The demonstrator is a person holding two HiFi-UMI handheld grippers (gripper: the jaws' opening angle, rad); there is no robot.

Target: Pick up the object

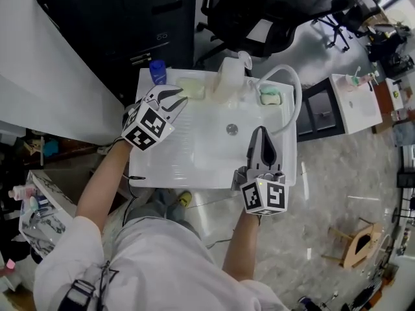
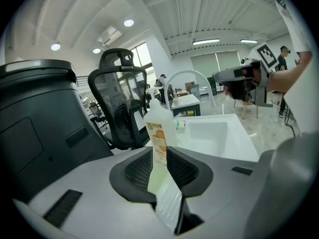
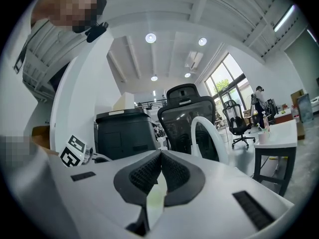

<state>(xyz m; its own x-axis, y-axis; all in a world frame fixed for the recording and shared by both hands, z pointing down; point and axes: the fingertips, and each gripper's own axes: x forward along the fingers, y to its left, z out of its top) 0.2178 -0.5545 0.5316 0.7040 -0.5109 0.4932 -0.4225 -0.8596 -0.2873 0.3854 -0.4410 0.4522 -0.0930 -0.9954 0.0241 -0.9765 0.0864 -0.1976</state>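
A white sink unit [image 1: 194,167] stands below me. Along its back rim lie a pale green sponge [image 1: 192,87], a translucent bottle [image 1: 229,78] with an orange label, and a green sponge [image 1: 269,96]. My left gripper [image 1: 177,98] hovers at the back left corner, open by a narrow gap, its tips just short of the pale sponge. In the left gripper view the bottle [image 2: 158,128] shows through the gap of the left gripper [image 2: 159,158]. My right gripper [image 1: 261,133] hangs shut and empty over the basin's right side; the right gripper [image 3: 160,158] points at the faucet.
A white curved faucet hose [image 1: 293,89] arcs over the right rim. A blue-capped item [image 1: 157,71] stands at the back left corner. A black cabinet [image 1: 130,24] and an office chair [image 1: 249,18] stand behind the sink. The drain [image 1: 231,129] sits mid-basin.
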